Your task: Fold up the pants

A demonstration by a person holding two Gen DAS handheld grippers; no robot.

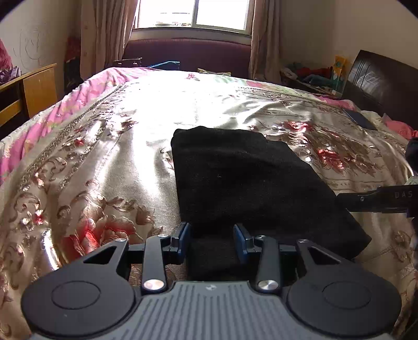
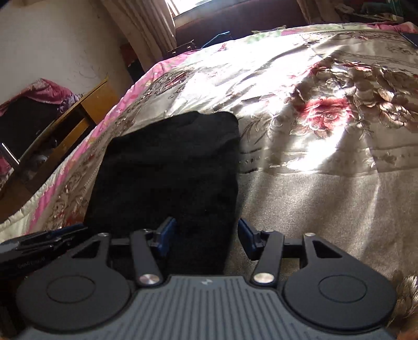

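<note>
Pants: we see the black pants (image 1: 243, 180) folded into a compact dark block, lying flat on the floral satin bedspread (image 1: 91, 162), near the edge closest to us.
Left gripper: we see the left gripper (image 1: 213, 242) with its jaws apart, the blue pads (image 1: 183, 235) straddling the near edge of the block. Cloth lies between the pads, but neither pad visibly presses it; we see no grip.
Right gripper: we see the right gripper (image 2: 206, 239) likewise spread. Its left pad (image 2: 167, 232) sits over the cloth; its right pad stands just beside the block's right edge, over bare bedspread.
Pants relative to right gripper: the block (image 2: 169, 167) extends away from the jaws, toward the far side of the bed.
Gripper spacing: each gripper shows at the other's frame edge, both at the near edge of the block.
Surroundings: curtained window (image 1: 193, 13) beyond the bed; wooden desk (image 1: 31, 86) on the left side.
</note>
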